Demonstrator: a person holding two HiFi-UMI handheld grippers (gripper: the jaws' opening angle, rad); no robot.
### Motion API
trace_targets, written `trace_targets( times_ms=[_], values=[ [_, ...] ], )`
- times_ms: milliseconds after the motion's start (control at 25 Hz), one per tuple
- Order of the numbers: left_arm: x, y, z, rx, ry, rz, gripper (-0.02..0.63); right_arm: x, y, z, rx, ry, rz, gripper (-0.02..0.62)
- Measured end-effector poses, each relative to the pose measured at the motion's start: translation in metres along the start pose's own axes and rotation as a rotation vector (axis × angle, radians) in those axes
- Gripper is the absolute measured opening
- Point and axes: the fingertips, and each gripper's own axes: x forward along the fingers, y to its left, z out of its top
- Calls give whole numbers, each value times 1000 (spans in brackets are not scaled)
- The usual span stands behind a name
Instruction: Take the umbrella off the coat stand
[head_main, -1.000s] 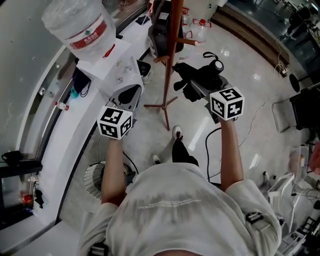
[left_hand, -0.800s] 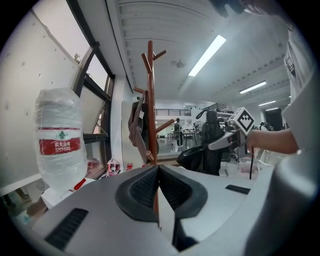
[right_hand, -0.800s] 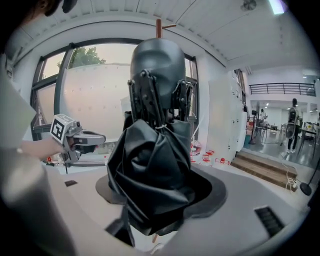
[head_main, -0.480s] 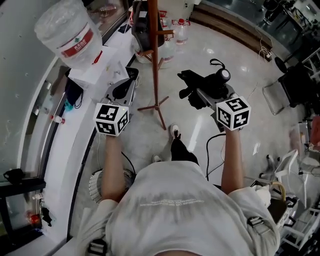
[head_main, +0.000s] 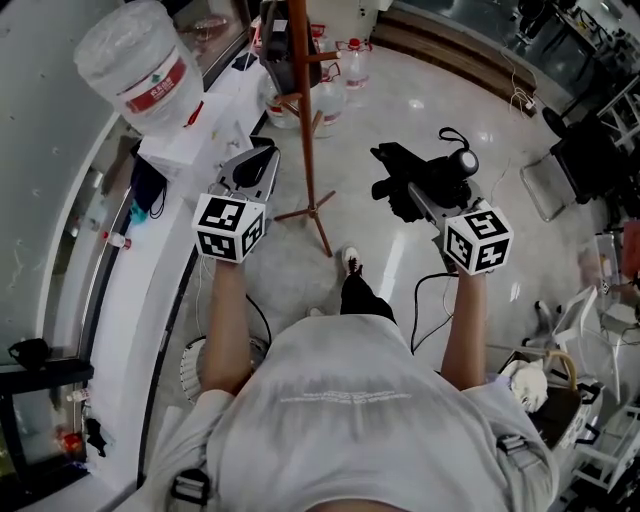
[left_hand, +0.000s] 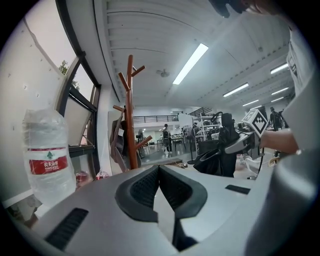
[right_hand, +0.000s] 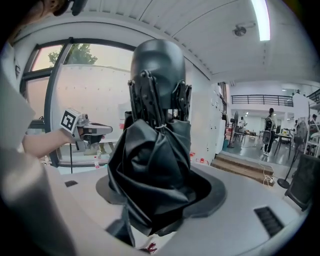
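The folded black umbrella (head_main: 418, 178) is held off the wooden coat stand (head_main: 303, 110), out to its right over the floor. My right gripper (head_main: 420, 195) is shut on the umbrella (right_hand: 154, 150); its bunched fabric fills the space between the jaws and its cap end points away from me. My left gripper (head_main: 257, 158) hovers left of the stand near the counter, jaws shut with nothing between them (left_hand: 159, 175). In the left gripper view the stand (left_hand: 131, 115) rises straight ahead and the umbrella (left_hand: 219, 156) shows at the right.
A big water bottle (head_main: 150, 70) stands on the white counter (head_main: 130, 270) at my left. A dark bag (head_main: 282, 45) hangs on the stand; water jugs (head_main: 335, 85) sit on the floor behind it. A floor fan (head_main: 195, 360) is beside me, chairs (head_main: 585, 150) at the right.
My right gripper has carried the umbrella to the right, so the gap to the stand has widened. My left gripper has risen a little beside the counter.
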Motion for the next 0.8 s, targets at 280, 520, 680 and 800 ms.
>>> trace_targets(
  times_ms=[280,520,680,800],
  values=[
    [-5,-4,7,18,-1,-7,15,-3,5,3,-28,-5,5,281],
    [-8,-9,7,19,-2,-13,15,-2,7,4,-36,-6,9,281],
    [-7,-1,5,17,-3,-8,15,5,6,7,-40,-10,6,281],
    [-6,5,3,11,0,0,15,10,6,8,-42,-9,9,281]
  ],
)
